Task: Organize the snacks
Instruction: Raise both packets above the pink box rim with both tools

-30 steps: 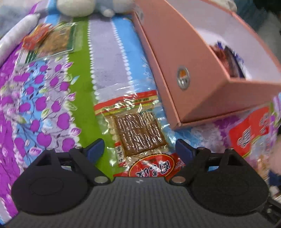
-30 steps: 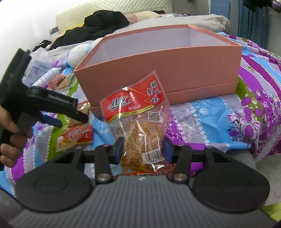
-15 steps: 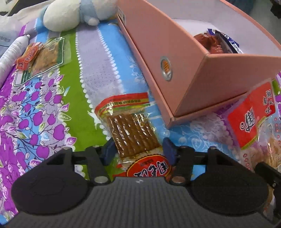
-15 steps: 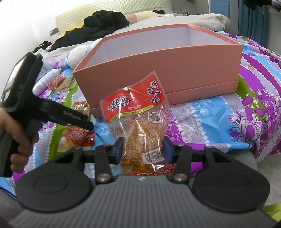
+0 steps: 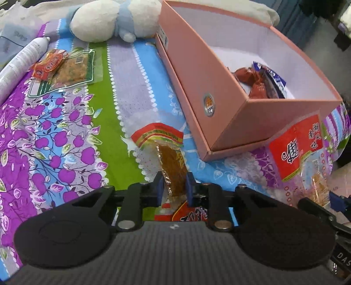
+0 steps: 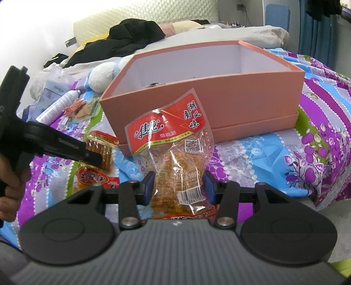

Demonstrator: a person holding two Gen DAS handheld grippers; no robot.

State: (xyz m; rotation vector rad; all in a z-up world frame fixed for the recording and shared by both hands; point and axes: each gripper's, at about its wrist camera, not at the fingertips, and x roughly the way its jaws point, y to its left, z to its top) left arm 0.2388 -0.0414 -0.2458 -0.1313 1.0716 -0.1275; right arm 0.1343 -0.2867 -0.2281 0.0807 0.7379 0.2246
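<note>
Squeezing a shiny see-through snack pack (image 5: 173,173) of brown sticks, the left hand-held gripper (image 5: 173,186) has just been closing on it, just above the bed beside the pink box (image 5: 221,109). The right hand-held gripper (image 6: 178,187) is clamped on a crinkly red-topped snack bag (image 6: 175,157). The bedspread (image 5: 65,136) has purple flowers and bright stripes. A soft toy (image 5: 114,19) lies behind.

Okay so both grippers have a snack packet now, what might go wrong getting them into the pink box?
1. The left gripper has just closed on the brown strip packet, which buckles and may slip.
2. The right gripper pinches only the low end of the red-label packet; its top could catch the pink box wall.
</note>
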